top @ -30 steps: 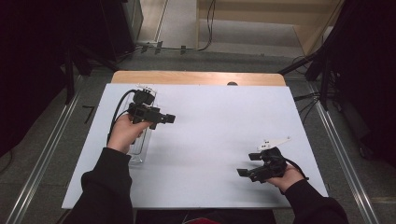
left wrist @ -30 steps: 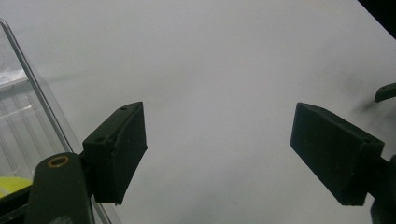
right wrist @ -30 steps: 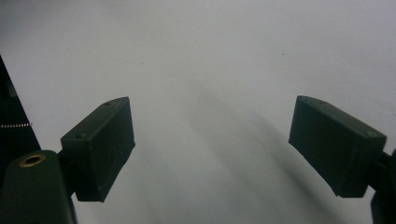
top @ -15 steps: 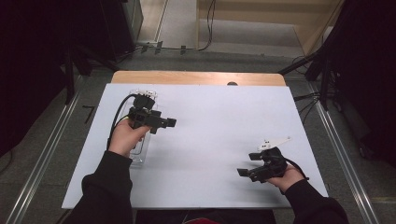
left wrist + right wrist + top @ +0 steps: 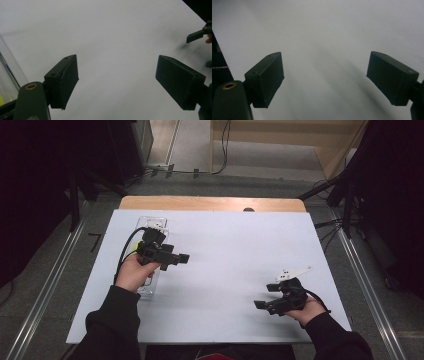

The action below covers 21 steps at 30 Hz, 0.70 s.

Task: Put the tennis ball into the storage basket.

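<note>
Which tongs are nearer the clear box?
Left. Left tongs hover right beside the clear box; right tongs sit far across the table.

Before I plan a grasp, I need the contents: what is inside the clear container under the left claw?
The left claw and hand cover most of the clear container. In the left gripper view a yellow bit shows inside; nothing else is discernible.
</note>
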Available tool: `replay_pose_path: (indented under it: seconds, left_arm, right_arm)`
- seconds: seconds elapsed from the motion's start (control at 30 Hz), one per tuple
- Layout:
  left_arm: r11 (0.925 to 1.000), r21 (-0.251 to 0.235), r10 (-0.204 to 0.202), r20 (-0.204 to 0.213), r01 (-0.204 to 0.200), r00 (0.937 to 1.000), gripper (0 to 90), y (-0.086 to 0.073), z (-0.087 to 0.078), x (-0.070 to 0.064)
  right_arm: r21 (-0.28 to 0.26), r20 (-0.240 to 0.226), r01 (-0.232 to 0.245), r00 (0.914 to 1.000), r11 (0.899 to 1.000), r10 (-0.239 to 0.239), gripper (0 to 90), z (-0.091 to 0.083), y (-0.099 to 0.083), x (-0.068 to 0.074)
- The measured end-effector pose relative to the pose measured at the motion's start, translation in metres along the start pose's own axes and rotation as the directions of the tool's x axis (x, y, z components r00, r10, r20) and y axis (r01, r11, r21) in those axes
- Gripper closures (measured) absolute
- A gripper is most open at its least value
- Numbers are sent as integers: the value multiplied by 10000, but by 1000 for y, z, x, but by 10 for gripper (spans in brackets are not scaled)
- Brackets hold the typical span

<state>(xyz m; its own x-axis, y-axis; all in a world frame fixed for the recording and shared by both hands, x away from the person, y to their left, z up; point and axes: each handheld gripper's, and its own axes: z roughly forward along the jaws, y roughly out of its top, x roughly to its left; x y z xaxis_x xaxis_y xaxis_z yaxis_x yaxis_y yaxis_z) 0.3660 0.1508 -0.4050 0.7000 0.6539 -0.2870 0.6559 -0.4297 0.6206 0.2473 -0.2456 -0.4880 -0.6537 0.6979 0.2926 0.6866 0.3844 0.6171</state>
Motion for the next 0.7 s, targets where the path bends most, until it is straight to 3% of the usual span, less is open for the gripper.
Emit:
replay_pose_path:
  seconds: [0.2, 0.43, 0.7]
  left_arm:
    - [9991, 71, 419, -24, -419, 9991, 193, -8, 2, -6]
    - [9995, 89, 291, 460, -295, 9985, 193, -18, 3, -6]
    - [9986, 103, 518, 326, -522, 9981, 193, -29, 2, -8]
  right_arm:
    - [-5, -4, 5, 10000, 10000, -5, 123, 0, 0, 0]
    - [-20, -3, 14, 10000, 10000, -14, 123, 0, 0, 0]
    - [-24, -3, 4, 10000, 10000, -4, 123, -1, 0, 0]
